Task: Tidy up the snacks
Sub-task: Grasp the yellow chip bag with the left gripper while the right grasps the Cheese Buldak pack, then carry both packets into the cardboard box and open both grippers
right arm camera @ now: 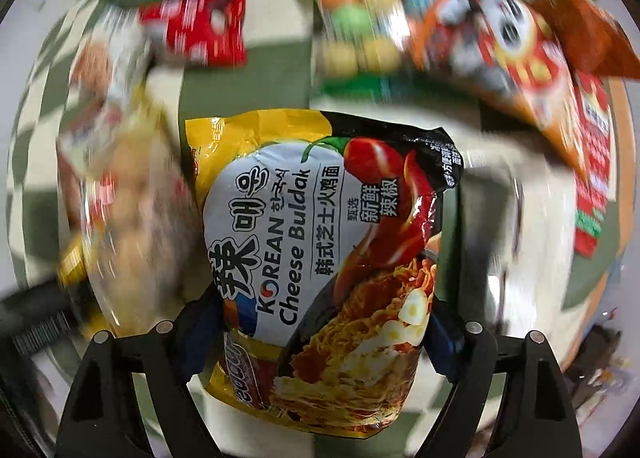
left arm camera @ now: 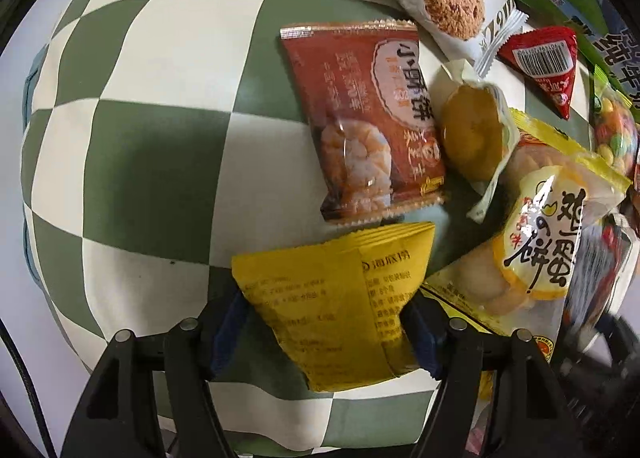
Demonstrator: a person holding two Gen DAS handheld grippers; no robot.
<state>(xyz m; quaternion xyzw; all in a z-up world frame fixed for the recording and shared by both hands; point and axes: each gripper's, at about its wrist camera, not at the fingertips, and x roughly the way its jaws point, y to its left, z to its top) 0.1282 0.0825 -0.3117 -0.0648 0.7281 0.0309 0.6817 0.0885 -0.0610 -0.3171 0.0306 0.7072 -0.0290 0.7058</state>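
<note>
The left gripper (left arm camera: 332, 322) is clamped on a yellow packet (left arm camera: 336, 306), whose sides are pinched between the blue pads of both fingers. The grip sits low on the packet, near one corner, so the thin foil could be let slip or be twisted out if it were swung quickly. Ahead of these fingers an orange packet (left arm camera: 368, 118) lies flat on the checked tabletop (left arm camera: 140, 146); to their right an egg-biscuit bag (left arm camera: 536, 242) rests just beside the held packet and could be dragged along or knocked.

The right gripper (right arm camera: 320, 326) is closed on a noodle packet (right arm camera: 320, 250), held across its lower part with most of its length projecting forward. Such a long, crinkled bag may be expected to sag or pivot between the fingers. The surroundings are blurred, so motion is judged to be under way. Beyond the fingertips a candy bag (right arm camera: 360, 30) and a red packet (right arm camera: 204, 30) lie well apart from the held packet.
</note>
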